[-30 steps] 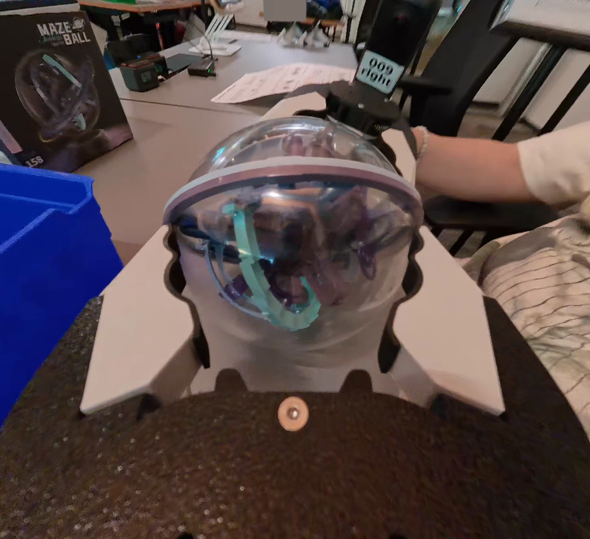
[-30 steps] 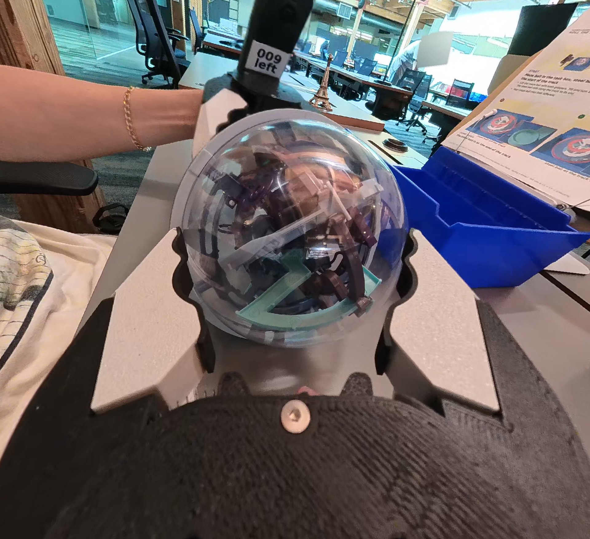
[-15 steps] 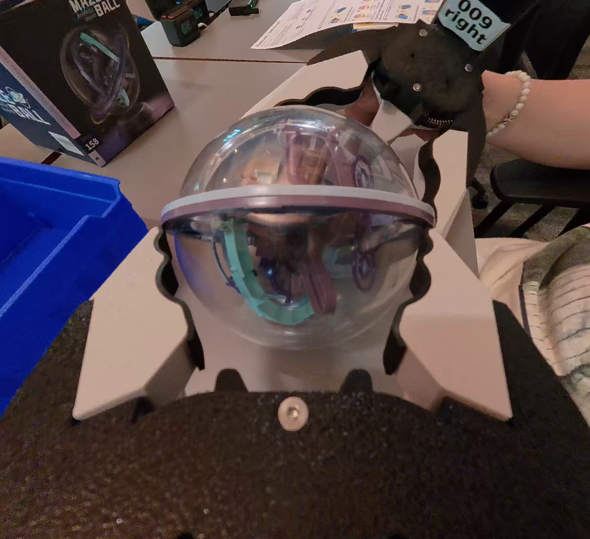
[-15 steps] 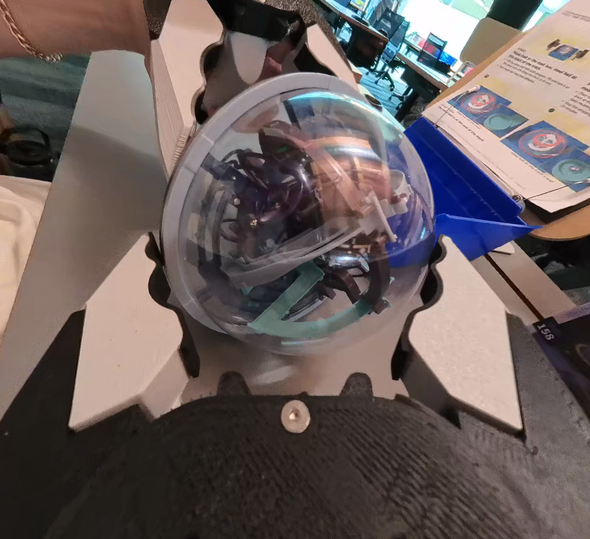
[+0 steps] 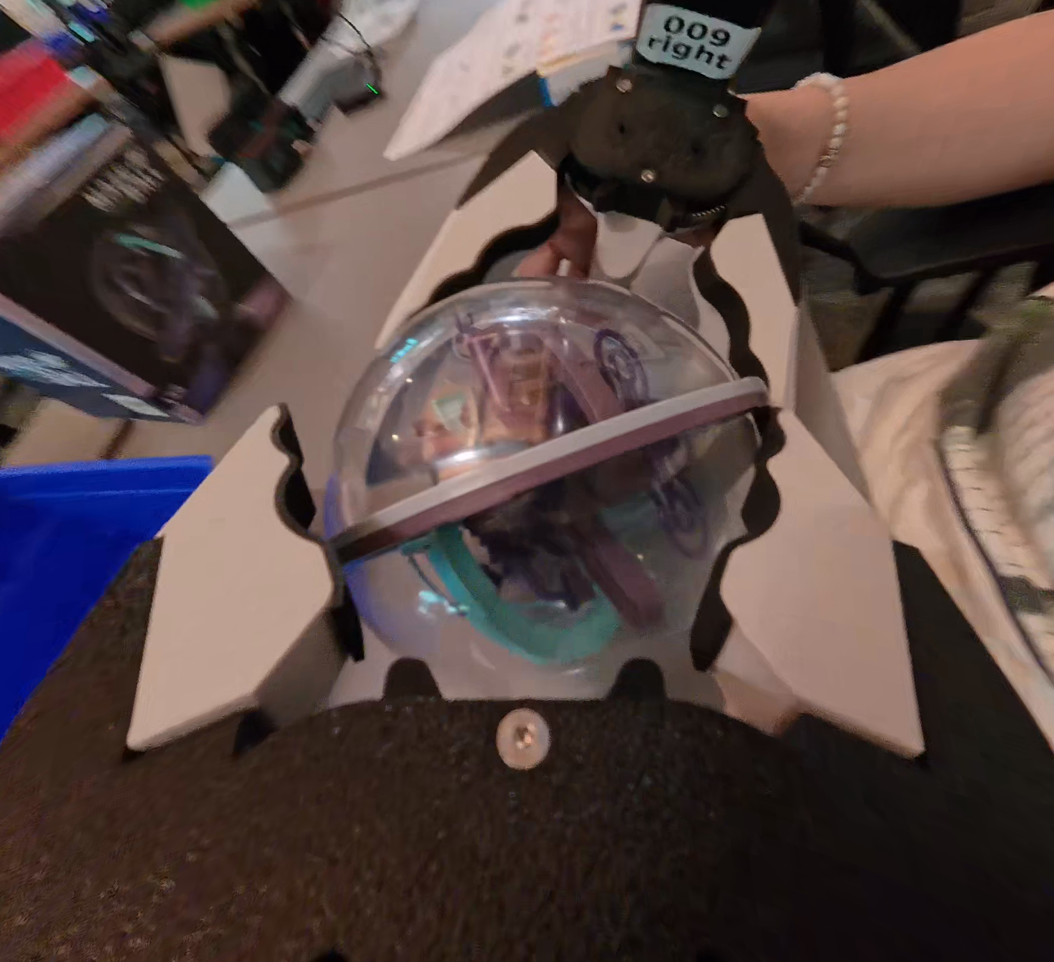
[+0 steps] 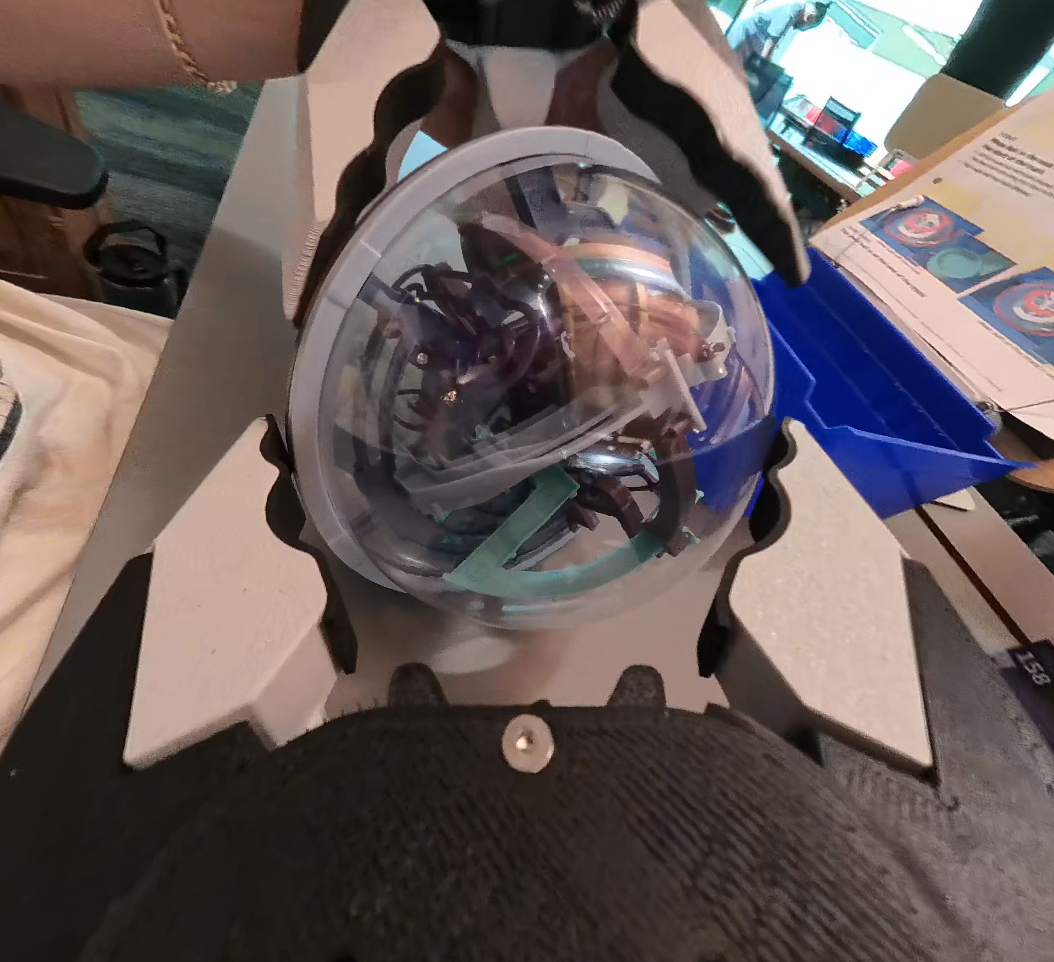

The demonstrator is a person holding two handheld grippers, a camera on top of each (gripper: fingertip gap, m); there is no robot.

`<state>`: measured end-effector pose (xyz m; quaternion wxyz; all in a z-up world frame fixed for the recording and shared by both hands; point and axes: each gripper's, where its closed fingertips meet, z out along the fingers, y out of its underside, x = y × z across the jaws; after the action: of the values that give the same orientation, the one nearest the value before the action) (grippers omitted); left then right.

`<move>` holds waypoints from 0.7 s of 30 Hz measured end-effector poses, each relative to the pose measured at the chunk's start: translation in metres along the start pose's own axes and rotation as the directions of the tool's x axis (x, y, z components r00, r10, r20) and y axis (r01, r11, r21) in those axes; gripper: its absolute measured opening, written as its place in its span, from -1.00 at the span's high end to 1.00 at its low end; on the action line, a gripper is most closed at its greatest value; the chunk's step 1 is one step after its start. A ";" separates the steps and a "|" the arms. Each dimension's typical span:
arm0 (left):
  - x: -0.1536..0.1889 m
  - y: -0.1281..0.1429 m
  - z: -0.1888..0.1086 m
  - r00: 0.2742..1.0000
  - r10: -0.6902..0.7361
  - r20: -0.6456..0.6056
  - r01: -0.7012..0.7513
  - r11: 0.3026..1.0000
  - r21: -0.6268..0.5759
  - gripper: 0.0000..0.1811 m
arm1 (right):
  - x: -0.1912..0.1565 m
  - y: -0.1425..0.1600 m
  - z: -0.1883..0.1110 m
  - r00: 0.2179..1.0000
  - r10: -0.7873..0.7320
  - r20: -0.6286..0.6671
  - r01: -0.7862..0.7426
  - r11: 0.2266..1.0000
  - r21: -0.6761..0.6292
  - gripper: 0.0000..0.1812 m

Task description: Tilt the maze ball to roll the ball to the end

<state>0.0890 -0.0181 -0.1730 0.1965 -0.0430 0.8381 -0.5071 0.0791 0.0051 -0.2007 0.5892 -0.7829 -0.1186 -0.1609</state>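
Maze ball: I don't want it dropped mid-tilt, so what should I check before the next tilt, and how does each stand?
1. Left tool closed on the maze ball: ok.
2. Right tool closed on it from the opposite side: ok.
3. Grey seam ring seated between the halves: ok.
4. Small steel ball's place on the track: cannot tell.
5. Blue bin clear of the sphere: ok.

Clear maze ball (image 6: 530,381) w/ grey band, teal track; blue bin (image 6: 867,410)
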 end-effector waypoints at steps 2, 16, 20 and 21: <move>0.002 0.006 0.003 0.997 -0.067 -0.041 0.065 0.996 -0.058 -0.66 | 0.000 0.000 0.000 1.000 -0.002 0.005 0.002 1.000 0.006 -0.74; -0.006 0.012 0.007 0.957 -0.288 -0.041 0.271 0.934 -0.234 -0.58 | 0.009 0.004 -0.010 0.999 -0.027 -0.026 0.027 1.000 -0.009 -0.65; -0.006 0.012 0.007 0.951 -0.307 -0.019 0.291 0.918 -0.270 -0.57 | 0.010 0.005 -0.013 1.000 -0.006 -0.006 0.007 1.000 0.021 -0.62; -0.005 0.011 0.007 0.954 -0.299 -0.024 0.281 0.920 -0.272 -0.56 | 0.010 0.005 -0.014 1.000 -0.009 0.000 0.009 1.000 0.024 -0.62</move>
<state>0.0980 -0.0175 -0.1841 0.0844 -0.1761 0.8887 -0.4147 0.0885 -0.0100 -0.1977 0.5980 -0.7751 -0.1239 -0.1620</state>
